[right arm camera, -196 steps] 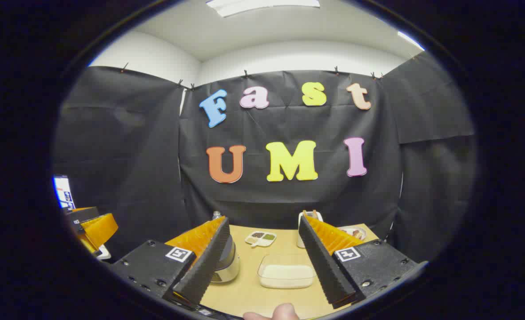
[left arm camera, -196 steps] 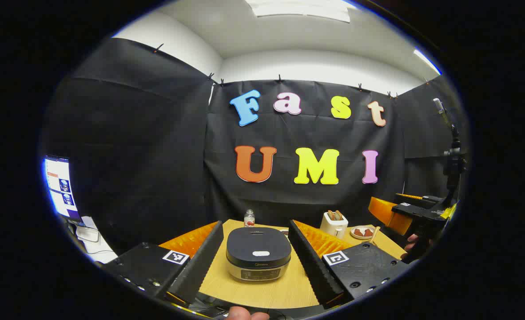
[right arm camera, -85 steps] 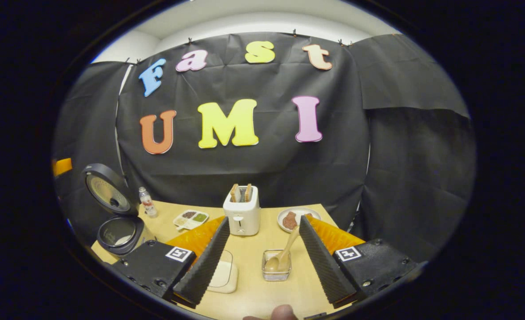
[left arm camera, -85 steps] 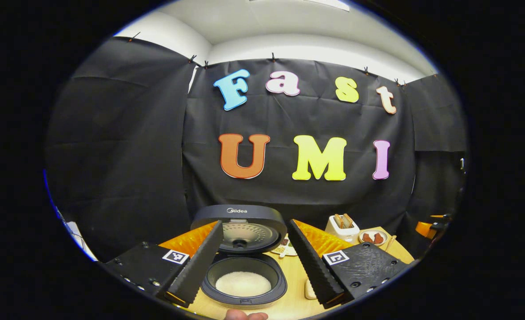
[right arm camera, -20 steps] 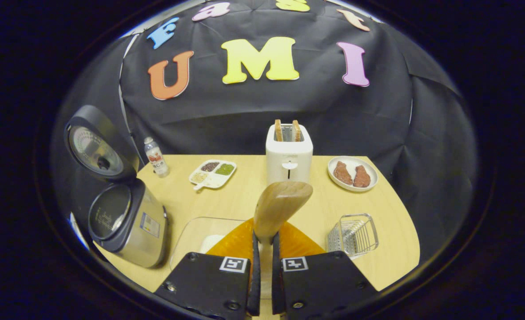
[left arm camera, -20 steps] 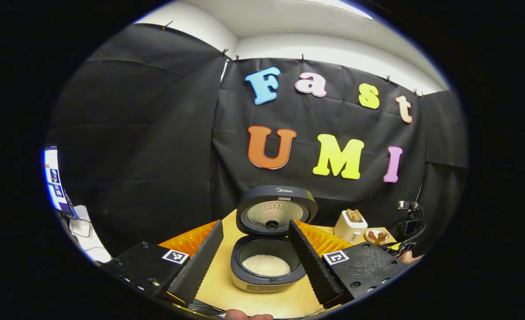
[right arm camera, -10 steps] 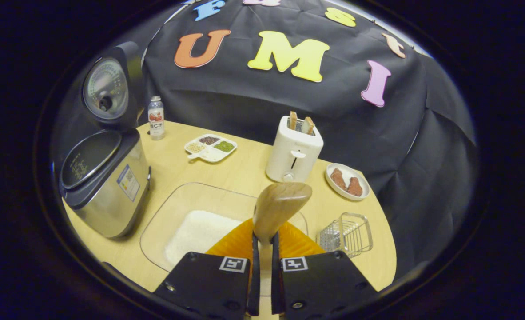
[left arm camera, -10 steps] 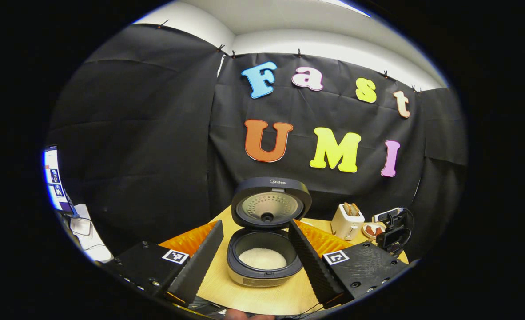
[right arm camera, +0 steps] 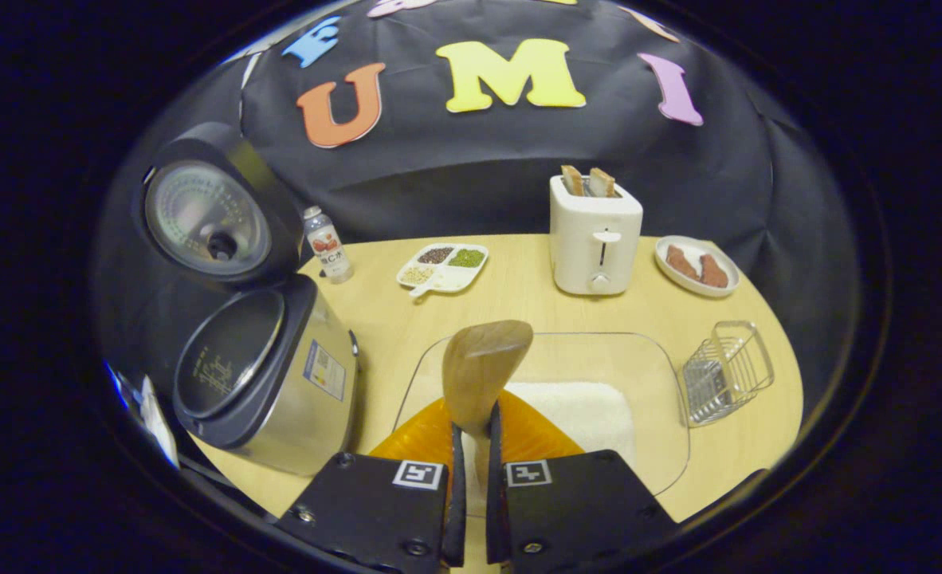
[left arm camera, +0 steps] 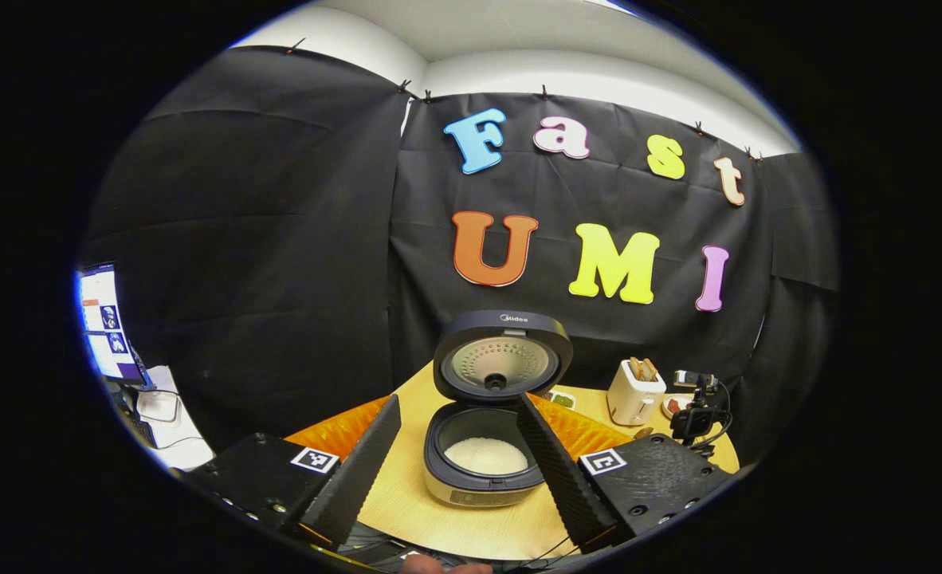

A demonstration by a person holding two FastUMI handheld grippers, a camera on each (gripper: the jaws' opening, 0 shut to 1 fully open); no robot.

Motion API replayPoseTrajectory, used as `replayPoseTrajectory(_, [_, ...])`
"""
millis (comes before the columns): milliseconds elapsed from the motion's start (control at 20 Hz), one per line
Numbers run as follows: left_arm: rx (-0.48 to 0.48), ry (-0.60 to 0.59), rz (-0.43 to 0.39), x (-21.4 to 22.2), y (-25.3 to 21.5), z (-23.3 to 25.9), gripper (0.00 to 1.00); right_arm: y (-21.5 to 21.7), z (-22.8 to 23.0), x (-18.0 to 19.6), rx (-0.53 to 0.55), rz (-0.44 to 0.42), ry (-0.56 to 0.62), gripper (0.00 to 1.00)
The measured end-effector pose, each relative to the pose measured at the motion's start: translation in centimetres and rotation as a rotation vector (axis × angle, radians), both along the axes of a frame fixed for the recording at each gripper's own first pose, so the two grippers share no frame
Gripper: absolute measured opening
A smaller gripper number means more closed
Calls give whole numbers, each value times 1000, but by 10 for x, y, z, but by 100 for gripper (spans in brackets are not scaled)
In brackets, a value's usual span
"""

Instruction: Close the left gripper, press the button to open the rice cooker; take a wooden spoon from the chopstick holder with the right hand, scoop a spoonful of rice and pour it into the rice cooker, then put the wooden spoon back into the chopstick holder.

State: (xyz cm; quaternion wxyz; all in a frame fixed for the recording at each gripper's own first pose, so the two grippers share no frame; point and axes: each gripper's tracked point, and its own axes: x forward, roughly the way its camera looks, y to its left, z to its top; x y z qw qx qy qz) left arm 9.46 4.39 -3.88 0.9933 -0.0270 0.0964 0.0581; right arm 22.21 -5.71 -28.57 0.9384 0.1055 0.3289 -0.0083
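In the left gripper view the rice cooker (left arm camera: pixel 487 470) stands open, lid (left arm camera: pixel 503 356) raised, with white rice in its pot. My left gripper (left arm camera: pixel 457 470) hangs open in front of it, holding nothing. In the right gripper view my right gripper (right arm camera: pixel 471 446) is shut on the wooden spoon (right arm camera: pixel 483 371), whose bowl points forward above the clear rice container (right arm camera: pixel 598 375). White rice (right arm camera: pixel 578 414) lies in that container. The wire chopstick holder (right arm camera: pixel 726 371) stands to the right of it. The open rice cooker (right arm camera: pixel 268 383) stands at the left. The right gripper (left arm camera: pixel 694 414) also shows far right in the left gripper view.
At the back of the wooden table (right arm camera: pixel 519 299) are a white toaster (right arm camera: pixel 594 231) with bread, a plate of meat (right arm camera: pixel 696 265), a divided dish of grains (right arm camera: pixel 441 267) and a small bottle (right arm camera: pixel 327 243). A monitor (left arm camera: pixel 104 327) glows at the far left.
The right gripper swung with the spoon so the rice container now lies straight ahead under the spoon's bowl. The left gripper view shifted slightly; the cooker stays open.
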Motion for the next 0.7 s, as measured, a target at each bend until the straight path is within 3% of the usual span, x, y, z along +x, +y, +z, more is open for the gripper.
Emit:
replayPoseTrajectory(350, [42,21,-36,-1,-20,-2,95,-10,15,12,285,-73,24,16])
replayPoseTrajectory(700, [37,21,-96,12,-53,4,94,-34,24,11,445,-134,30,16])
